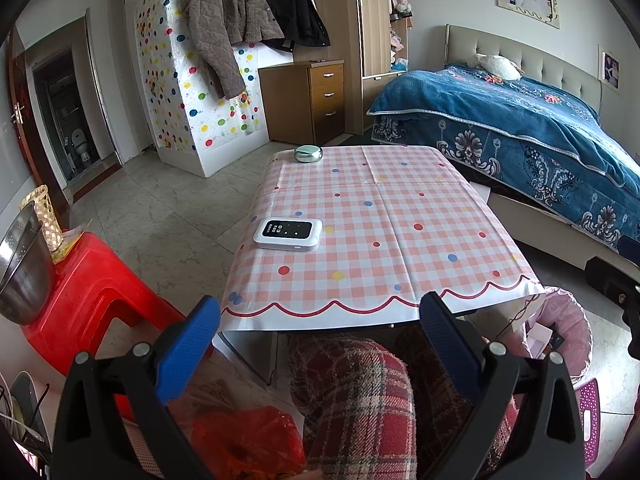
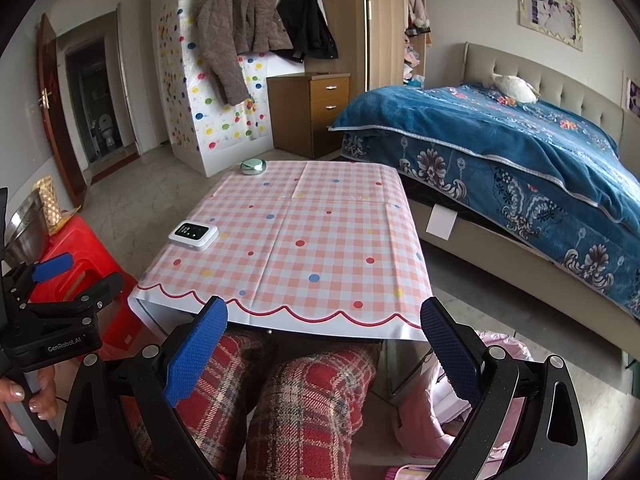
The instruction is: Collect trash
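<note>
My left gripper (image 1: 320, 320) is open, blue pads wide apart, held low before the near edge of the pink checked table (image 1: 400, 216). My right gripper (image 2: 324, 324) is open too, at the same table edge (image 2: 304, 312). Nothing sits between either pair of fingers. A pink-lined trash bin (image 1: 568, 320) stands on the floor at the table's right, and shows as a pink bag (image 2: 508, 364) in the right wrist view. A white device with a dark screen (image 1: 288, 234) (image 2: 193, 235) and a round green tin (image 1: 308, 153) (image 2: 253, 166) lie on the table. The left gripper (image 2: 52, 280) appears at the left edge.
A person's plaid-trousered knees (image 2: 304, 396) are under the table. A red stool (image 1: 92, 300) holding a steel bowl (image 1: 24, 268) stands left. A red plastic bag (image 1: 248, 444) lies low left. A bed with a blue blanket (image 1: 520, 136) fills the right; a wooden drawer unit (image 1: 316, 100) stands behind.
</note>
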Demonstrator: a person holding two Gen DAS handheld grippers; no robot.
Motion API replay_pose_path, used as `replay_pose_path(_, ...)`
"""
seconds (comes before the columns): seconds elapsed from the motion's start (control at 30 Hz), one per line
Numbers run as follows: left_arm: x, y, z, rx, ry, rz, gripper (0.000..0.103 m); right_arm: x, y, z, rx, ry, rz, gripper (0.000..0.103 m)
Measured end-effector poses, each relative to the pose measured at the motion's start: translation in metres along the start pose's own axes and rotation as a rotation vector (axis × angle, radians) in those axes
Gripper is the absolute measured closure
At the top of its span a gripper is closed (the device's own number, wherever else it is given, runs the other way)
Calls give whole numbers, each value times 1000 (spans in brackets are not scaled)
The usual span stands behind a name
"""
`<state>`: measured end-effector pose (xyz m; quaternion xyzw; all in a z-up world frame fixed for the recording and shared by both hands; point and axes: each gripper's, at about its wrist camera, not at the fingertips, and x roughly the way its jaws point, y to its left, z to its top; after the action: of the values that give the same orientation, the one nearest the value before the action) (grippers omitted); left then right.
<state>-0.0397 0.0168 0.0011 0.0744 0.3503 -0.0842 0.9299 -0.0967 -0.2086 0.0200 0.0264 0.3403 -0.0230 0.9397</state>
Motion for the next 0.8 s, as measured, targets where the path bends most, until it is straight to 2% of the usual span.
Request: replay_pose_path(0.8,-2,-1,1,1,-2,0,6,0,1,0,2,0,-2,7)
